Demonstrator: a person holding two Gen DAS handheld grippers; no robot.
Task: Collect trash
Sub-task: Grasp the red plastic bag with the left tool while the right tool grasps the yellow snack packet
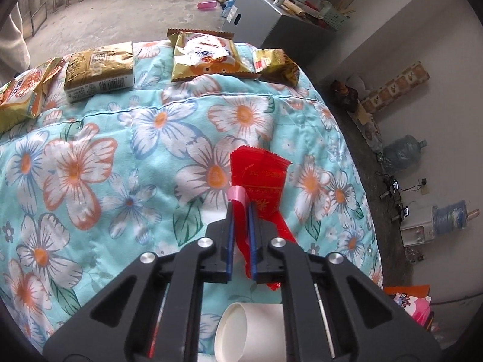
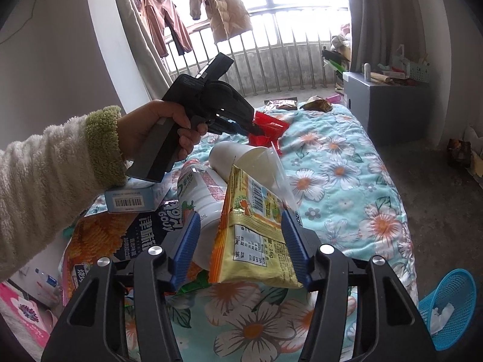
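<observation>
My left gripper (image 1: 240, 208) is shut on a red plastic wrapper (image 1: 259, 178) and holds it above the floral quilt (image 1: 120, 157). The same gripper and red wrapper (image 2: 268, 126) show in the right wrist view, held in a hand. My right gripper (image 2: 241, 232) is open around a yellow snack packet (image 2: 253, 229); whether the pads touch it I cannot tell. A white paper cup (image 2: 238, 157) and a white bottle (image 2: 205, 193) lie just beyond it. The cup (image 1: 247, 328) lies under the left gripper.
Several gold and orange snack packets (image 1: 208, 57) lie along the quilt's far edge. A blue mesh basket (image 2: 449, 307) with white paper stands on the floor at right. A grey box (image 2: 389, 105) stands past the bed. A blue carton (image 2: 132, 200) and dark packets lie at left.
</observation>
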